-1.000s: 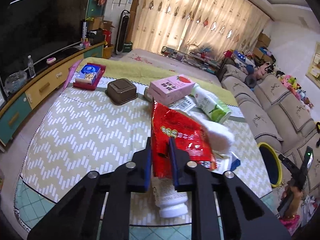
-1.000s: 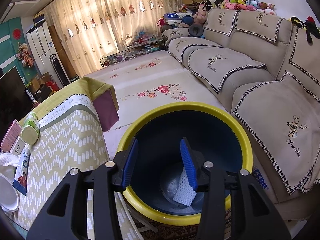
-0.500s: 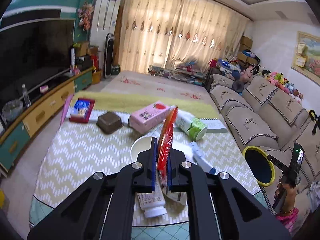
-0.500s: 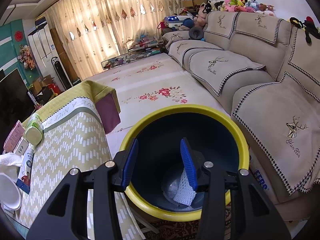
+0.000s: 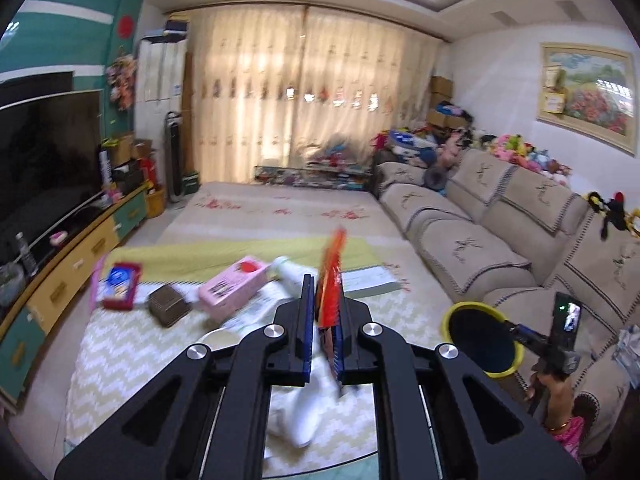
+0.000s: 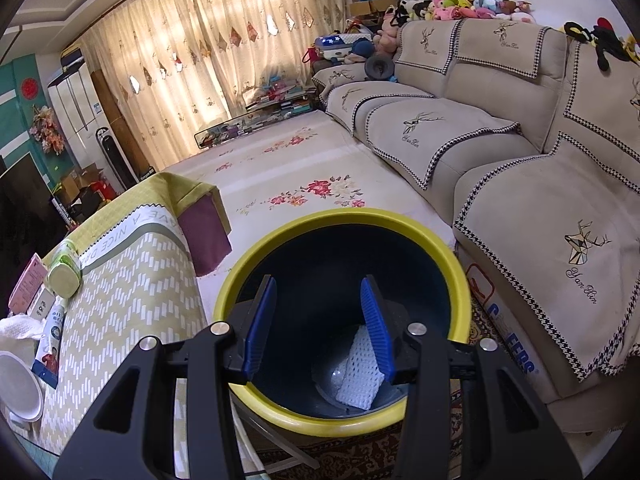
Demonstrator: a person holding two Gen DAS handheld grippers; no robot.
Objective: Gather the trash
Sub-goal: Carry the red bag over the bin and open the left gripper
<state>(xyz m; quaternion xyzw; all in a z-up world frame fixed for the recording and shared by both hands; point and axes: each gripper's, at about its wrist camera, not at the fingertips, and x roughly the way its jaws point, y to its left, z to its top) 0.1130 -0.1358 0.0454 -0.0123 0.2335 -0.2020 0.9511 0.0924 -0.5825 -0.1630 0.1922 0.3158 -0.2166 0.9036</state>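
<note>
My left gripper (image 5: 323, 292) is shut on a red snack wrapper (image 5: 332, 268), held edge-on and lifted well above the table (image 5: 120, 364). Below it on the table lie a white tissue (image 5: 304, 408), a pink carton (image 5: 234, 286), a green-capped bottle (image 5: 286, 270) and a white bowl (image 5: 218, 338). The yellow-rimmed dark bin (image 5: 482, 338) stands to the right by the sofa. My right gripper (image 6: 320, 312) hangs open over that bin (image 6: 344, 224), nothing between its fingers. A white mesh foam piece (image 6: 360, 372) lies at the bin's bottom.
A brown box (image 5: 170, 310) and a red tray with a blue packet (image 5: 118, 286) sit on the table's left. The beige sofa (image 6: 520, 152) runs along the right. A TV cabinet (image 5: 72, 264) lines the left wall. A hand holding the other gripper's handle (image 5: 556, 364) shows lower right.
My left gripper closed on the red wrapper, lifted it off the pile and rose, with the view tilting up toward the room. The right gripper shifted slightly over the bin and stayed open.
</note>
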